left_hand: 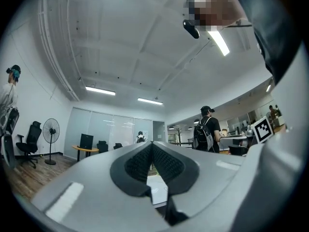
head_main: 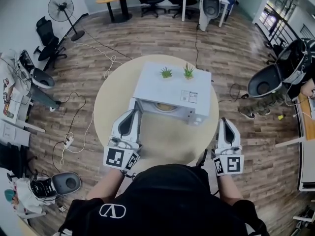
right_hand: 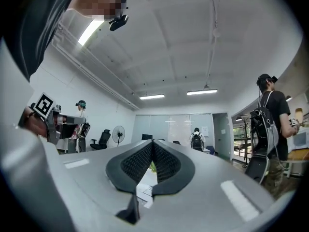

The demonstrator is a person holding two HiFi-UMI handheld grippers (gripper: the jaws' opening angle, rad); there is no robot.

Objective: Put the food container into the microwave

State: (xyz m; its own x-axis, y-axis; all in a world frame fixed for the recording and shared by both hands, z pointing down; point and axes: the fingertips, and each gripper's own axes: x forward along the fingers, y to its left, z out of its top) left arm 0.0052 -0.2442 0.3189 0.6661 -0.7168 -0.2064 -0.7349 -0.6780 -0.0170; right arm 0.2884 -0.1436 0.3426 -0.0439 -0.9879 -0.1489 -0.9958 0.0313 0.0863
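A white microwave (head_main: 167, 85) stands on a round beige table (head_main: 110, 102), its front facing me. In its open front cavity lies a round beige food container (head_main: 166, 106). My left gripper (head_main: 134, 114) is just left of the microwave's front corner, its tip close to the cavity edge. It is shut with nothing in it (left_hand: 151, 144). My right gripper (head_main: 225, 122) hangs at the table's right edge, apart from the microwave, and is likewise shut and empty (right_hand: 153, 142). Both gripper views point upward at the ceiling; a sliver of white microwave shows below the jaws.
Two small green plants (head_main: 177, 72) sit on the microwave's top. Around the table on the wood floor are cables (head_main: 74, 132), a standing fan (head_main: 61, 9), office chairs (head_main: 47, 38) and grey machine bases (head_main: 266, 82). A person with a backpack (right_hand: 268, 124) stands to the right.
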